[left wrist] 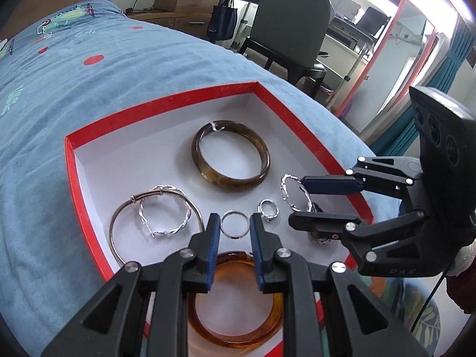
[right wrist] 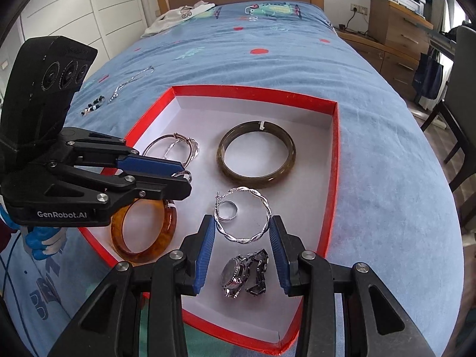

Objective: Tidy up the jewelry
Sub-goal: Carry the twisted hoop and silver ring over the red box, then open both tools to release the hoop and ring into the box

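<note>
Inside the red-rimmed box (right wrist: 333, 178) on the bed, open white floor lies at the far corners & along the wall beside the dark bangle (right wrist: 257, 151). Near side is crowded: amber bangle (right wrist: 142, 232), twisted hoop (right wrist: 244, 217) w/ a small ring (right wrist: 229, 209) inside it, watch (right wrist: 244, 272) just below. Left gripper (right wrist: 186, 175) blocks the box's left side; right gripper (right wrist: 241, 232) straddles the hoop. Bedspread (right wrist: 386, 178) to the box's right lies open.

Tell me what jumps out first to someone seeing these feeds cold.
The red-rimmed box on the blue bedspread, jewelry spread on its white floor. Then the dark bangle at its middle and the amber bangle near the left gripper, which brackets a thin ring.
</note>
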Demonstrator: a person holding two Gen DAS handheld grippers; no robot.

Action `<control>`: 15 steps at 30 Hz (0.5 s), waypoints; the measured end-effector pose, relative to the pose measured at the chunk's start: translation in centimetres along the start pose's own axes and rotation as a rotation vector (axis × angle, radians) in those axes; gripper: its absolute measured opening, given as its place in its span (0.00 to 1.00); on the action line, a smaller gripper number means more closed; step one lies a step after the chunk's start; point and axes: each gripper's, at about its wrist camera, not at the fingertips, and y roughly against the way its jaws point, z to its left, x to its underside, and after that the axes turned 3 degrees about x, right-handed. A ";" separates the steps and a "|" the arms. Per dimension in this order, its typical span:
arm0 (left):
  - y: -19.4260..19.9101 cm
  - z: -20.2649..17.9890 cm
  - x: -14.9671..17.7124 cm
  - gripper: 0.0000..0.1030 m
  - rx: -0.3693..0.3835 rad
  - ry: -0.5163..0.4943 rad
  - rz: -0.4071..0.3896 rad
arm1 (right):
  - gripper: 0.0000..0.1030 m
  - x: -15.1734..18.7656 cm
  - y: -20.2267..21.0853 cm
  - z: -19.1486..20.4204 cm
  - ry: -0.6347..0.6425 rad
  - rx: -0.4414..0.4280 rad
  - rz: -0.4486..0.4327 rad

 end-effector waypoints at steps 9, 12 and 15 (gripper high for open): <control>-0.5 -0.1 0.5 0.19 -0.019 -0.035 0.024 | 0.36 -0.7 -0.8 0.6 0.107 0.040 0.050; -0.4 -0.3 0.5 0.19 -0.028 -0.046 0.029 | 0.36 -0.7 -0.9 0.8 0.124 0.045 0.064; -0.2 -0.3 0.5 0.20 -0.023 -0.038 0.029 | 0.36 -0.6 -0.9 0.8 0.122 0.048 0.068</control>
